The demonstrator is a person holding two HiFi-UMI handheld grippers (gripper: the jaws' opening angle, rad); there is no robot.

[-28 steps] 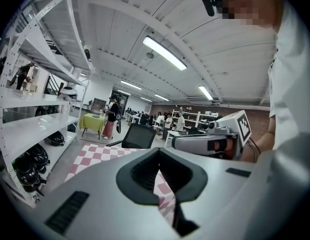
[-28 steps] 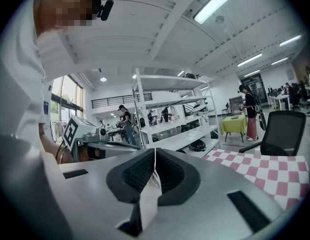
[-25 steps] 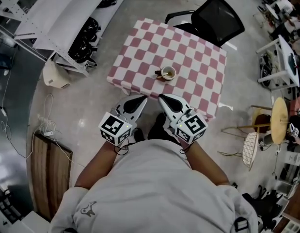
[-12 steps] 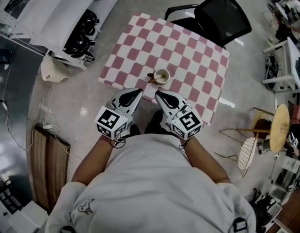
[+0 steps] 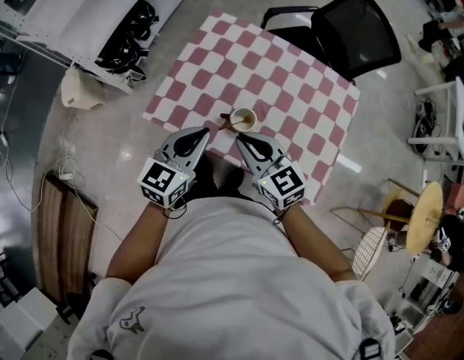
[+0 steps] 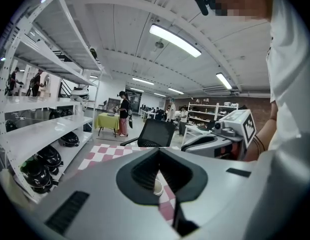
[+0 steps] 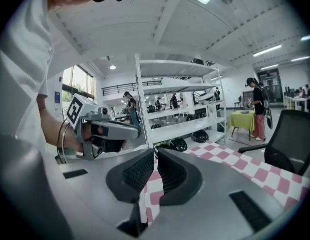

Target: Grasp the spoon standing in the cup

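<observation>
Both grippers are level at the near edge of the checked surface [image 5: 291, 88], noses aimed at the cup [image 5: 243, 118]. It looks like a lining-up stance, not a grab. The left gripper [image 5: 202, 133] has its jaws drawn together on nothing, and through the slit between its pads you catch the pale cup just ahead. The right gripper [image 5: 241, 139] also has its jaws closed, with only a thin seam between the pads and nothing in it.

The cup sits near the front edge, within easy reach. The spoon [image 5: 226, 117] stands in it, handle leaning out over the rim to the left, so there's a free length to pinch. My read: whichever gripper goes in must spread its jaws first.

Writing? None legible — just square black-and-white markers on each cube [image 5: 166, 184], plus a small figure logo on the shirt [image 5: 133, 319].
</observation>
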